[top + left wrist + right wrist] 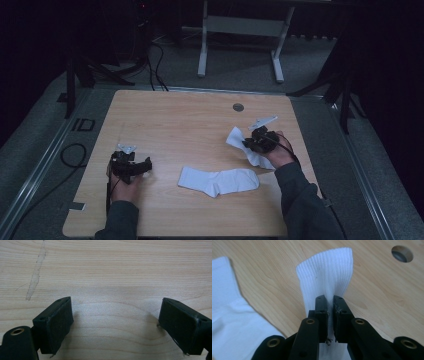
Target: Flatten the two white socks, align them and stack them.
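The tool [330,315] has its two black jaws pressed together on a white ribbed sock [325,275]; the fabric pinches into a fold between them and fans out wider beyond the tips; a second white sock [229,315] lies flat on the wooden surface [274,272] to the tool's left, apart from the held one; a round hole [402,253] sits in the surface ahead and to the right.

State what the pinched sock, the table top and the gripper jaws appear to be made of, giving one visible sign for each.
Pinched sock: white knitted fabric, probably cotton blend; fine ribs run along the cuff.
Table top: pale wood or wood-look laminate, matt; printed-looking grain lines.
Right gripper jaws: black hard plastic or metal, dull finish, with brass-coloured screw inserts.
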{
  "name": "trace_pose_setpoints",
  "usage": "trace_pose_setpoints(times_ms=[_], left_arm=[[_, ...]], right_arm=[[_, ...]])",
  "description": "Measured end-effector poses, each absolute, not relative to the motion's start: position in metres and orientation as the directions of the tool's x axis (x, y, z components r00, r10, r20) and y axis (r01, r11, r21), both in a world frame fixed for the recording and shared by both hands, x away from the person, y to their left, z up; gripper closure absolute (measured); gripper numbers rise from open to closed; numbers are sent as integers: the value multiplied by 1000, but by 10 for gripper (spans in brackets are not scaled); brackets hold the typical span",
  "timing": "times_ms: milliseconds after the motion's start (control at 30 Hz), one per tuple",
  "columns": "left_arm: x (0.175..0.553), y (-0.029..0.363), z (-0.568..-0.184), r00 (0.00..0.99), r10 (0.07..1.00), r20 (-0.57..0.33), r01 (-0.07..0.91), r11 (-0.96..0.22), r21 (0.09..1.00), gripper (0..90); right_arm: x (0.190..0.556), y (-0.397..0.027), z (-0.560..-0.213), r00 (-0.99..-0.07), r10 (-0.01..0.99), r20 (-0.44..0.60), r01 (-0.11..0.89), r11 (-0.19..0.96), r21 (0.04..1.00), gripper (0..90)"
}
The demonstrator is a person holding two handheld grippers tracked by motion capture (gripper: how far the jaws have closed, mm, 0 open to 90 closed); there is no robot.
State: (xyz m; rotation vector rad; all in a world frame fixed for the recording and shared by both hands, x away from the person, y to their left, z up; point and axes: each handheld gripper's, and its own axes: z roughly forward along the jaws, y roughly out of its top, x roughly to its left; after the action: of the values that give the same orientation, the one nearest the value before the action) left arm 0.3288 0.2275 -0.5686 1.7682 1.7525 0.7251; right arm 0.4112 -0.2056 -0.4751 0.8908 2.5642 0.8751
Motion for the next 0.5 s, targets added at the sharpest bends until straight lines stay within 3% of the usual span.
trace_pose_setpoints(times_ms=[500], left_arm=[[329,227,-569,8,1000,1,707,-6,707,120]], right_arm=[[383,-220,-434,-773,624,-110,385,601,700,830]])
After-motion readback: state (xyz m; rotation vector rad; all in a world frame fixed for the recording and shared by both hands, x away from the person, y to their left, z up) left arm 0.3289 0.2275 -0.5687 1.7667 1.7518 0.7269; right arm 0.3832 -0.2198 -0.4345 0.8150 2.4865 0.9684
